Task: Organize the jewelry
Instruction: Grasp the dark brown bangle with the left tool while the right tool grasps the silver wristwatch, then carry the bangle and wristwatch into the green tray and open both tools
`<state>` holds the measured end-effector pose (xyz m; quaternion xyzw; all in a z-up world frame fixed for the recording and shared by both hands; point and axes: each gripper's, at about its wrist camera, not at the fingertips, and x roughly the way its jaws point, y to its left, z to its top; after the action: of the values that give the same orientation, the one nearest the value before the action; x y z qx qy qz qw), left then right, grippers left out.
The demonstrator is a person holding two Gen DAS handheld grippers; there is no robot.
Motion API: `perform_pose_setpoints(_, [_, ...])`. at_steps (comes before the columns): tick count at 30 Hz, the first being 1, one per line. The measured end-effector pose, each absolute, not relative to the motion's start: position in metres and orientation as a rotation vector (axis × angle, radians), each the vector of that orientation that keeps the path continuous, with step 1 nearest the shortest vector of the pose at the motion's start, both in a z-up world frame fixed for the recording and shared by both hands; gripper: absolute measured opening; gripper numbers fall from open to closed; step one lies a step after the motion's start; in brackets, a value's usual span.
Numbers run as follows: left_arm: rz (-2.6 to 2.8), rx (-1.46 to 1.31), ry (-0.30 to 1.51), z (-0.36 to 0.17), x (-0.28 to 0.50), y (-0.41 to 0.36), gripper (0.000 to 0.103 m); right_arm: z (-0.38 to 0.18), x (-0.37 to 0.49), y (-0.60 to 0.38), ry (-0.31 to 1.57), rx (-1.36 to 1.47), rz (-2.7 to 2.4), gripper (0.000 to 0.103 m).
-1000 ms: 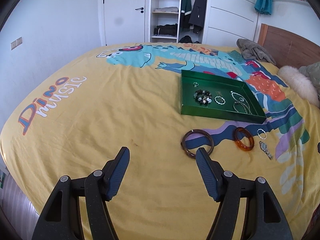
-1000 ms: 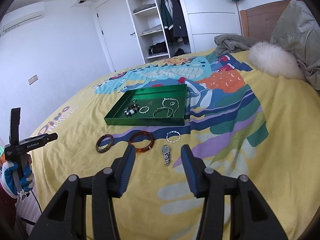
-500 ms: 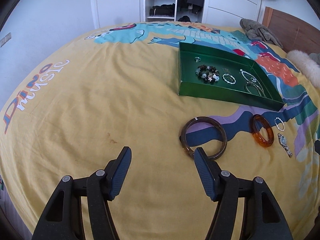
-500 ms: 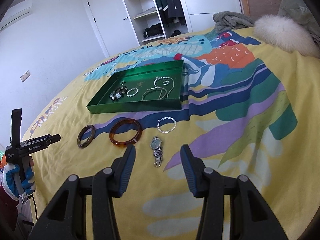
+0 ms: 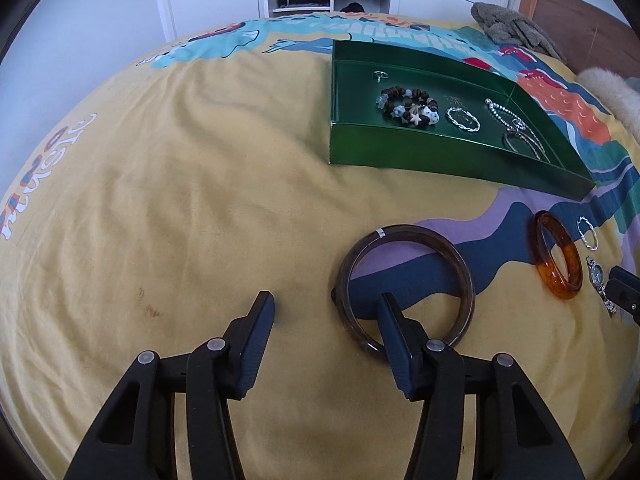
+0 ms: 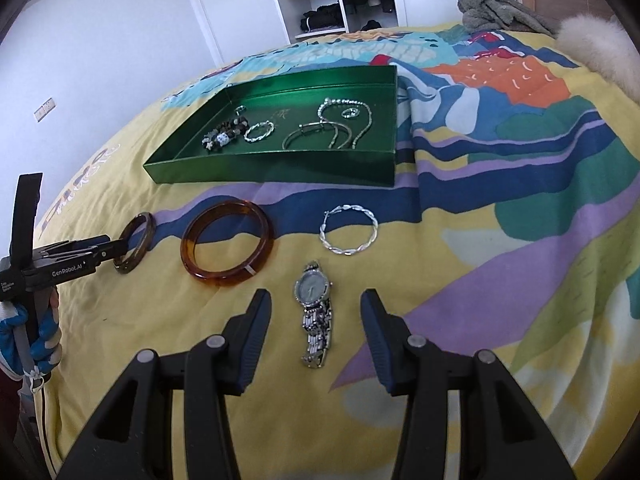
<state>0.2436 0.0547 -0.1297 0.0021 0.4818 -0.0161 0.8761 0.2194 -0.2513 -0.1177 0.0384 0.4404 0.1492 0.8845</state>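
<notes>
A green tray [image 5: 440, 160] [image 6: 280, 168] on the bed holds a beaded bracelet [image 5: 408, 106], a silver bracelet [image 5: 463, 119], chains and a ring. In front of it lie a dark brown bangle [image 5: 404, 288] [image 6: 134, 246], an amber bangle [image 5: 558, 260] [image 6: 228, 240], a twisted silver bracelet [image 6: 349, 229] and a silver watch [image 6: 314, 312]. My left gripper [image 5: 326, 312] is open, its right finger inside the dark bangle's ring. My right gripper [image 6: 316, 308] is open, with the watch between its fingers.
The yellow dinosaur bedspread [image 5: 180, 200] covers the bed. A grey garment [image 6: 500, 12] and a fluffy white pillow [image 6: 600, 48] lie at the headboard end. A wardrobe and a door stand beyond the bed.
Both grippers have moved forward and down. The left one has come onto the dark bangle; the right one has come around the watch. Both stay open.
</notes>
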Motion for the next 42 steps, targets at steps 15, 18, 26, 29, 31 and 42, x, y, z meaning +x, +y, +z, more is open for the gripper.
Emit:
perform_pose_setpoints(15, [-0.088, 0.105, 0.987, -0.138, 0.248, 0.037, 0.013, -0.137, 0.236, -0.24, 0.947, 0.019, 0.331, 0.022])
perform_pose_setpoints(18, [-0.093, 0.122, 0.982, -0.139, 0.247, 0.033, 0.009, -0.139, 0.236, -0.238, 0.945, 0.005, 0.333, 0.022])
perform_pose_setpoints(26, [-0.064, 0.133, 0.964, -0.134, 0.244, 0.03, 0.009, -0.135, 0.229, -0.242, 0.912, 0.033, 0.311, 0.021])
perform_pose_setpoints(29, [-0.049, 0.136, 0.952, -0.13, 0.24, 0.029, 0.008, -0.132, 0.223, -0.246, 0.898, 0.061, 0.307, 0.021])
perform_pose_setpoints(31, [-0.036, 0.139, 0.942, -0.127, 0.236, 0.03, 0.008, -0.129, 0.218, -0.249, 0.889, 0.085, 0.301, 0.021])
perform_pose_setpoints(42, [-0.004, 0.153, 0.875, -0.093, 0.207, 0.034, 0.008, -0.1, 0.183, -0.257, 0.825, 0.147, 0.291, 0.021])
